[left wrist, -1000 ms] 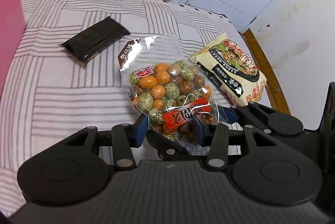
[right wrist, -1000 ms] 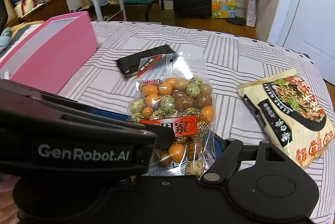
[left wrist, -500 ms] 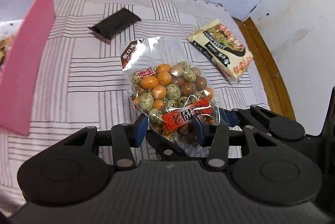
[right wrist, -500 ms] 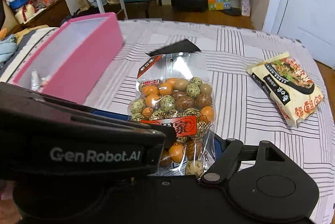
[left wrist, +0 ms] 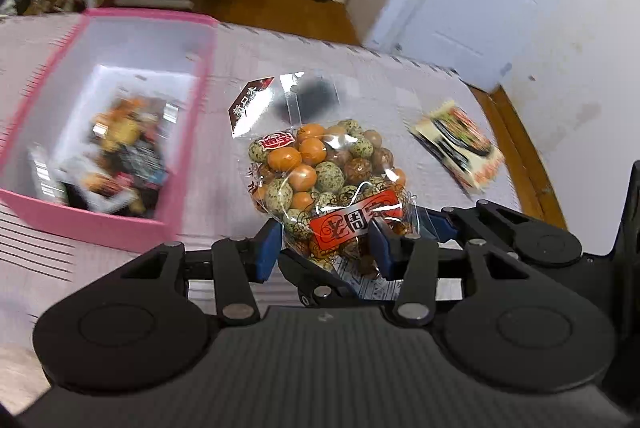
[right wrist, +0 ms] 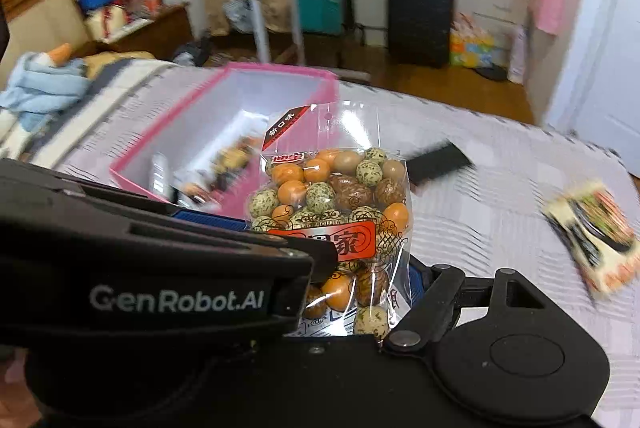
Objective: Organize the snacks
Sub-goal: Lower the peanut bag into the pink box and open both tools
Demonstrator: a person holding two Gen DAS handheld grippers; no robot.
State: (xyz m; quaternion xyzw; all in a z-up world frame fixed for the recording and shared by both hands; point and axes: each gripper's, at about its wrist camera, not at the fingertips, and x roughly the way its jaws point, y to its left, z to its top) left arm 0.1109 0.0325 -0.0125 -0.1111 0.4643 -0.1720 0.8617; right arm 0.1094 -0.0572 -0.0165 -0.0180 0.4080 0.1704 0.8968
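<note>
Left wrist view: left hand-held gripper [left wrist: 324, 248] pinching the lower end of the clear bag of coated nuts [left wrist: 320, 172] between its blue pads [left wrist: 267, 244], bag raised clear of the striped bed cover [left wrist: 224, 156] and hanging in front of the camera, printed header uppermost. To the left, pink box [left wrist: 100, 220] lying open with a heap of wrapped snacks already inside, presumably the collecting place for the sorting. To the right, on the cover and well apart from the box, 1 cream noodle packet [left wrist: 460, 148], not yet put away. Dark blur seen through the bag's clear header, too indistinct to name from here. Right wrist view: same bag of nuts [right wrist: 332, 212] held from the opposite side by the right hand-held gripper [right wrist: 332, 240], jaws set wide across the bag's full width, 1 blue pad [right wrist: 418, 280] lying against its right edge; left jaw hidden behind the housing of the other hand-held gripper, which crosses the foreground. Two-sided hold probably chosen to keep the loose, lumpy bag from swinging or slipping. Pink box [right wrist: 240, 76] just behind and left of the bag; black flat packet [right wrist: 438, 164] and noodle packet [right wrist: 592, 236] resting on the cover to the right. Heavy blur throughout the background. Likely step in hand: carrying the bag toward the box.
</note>
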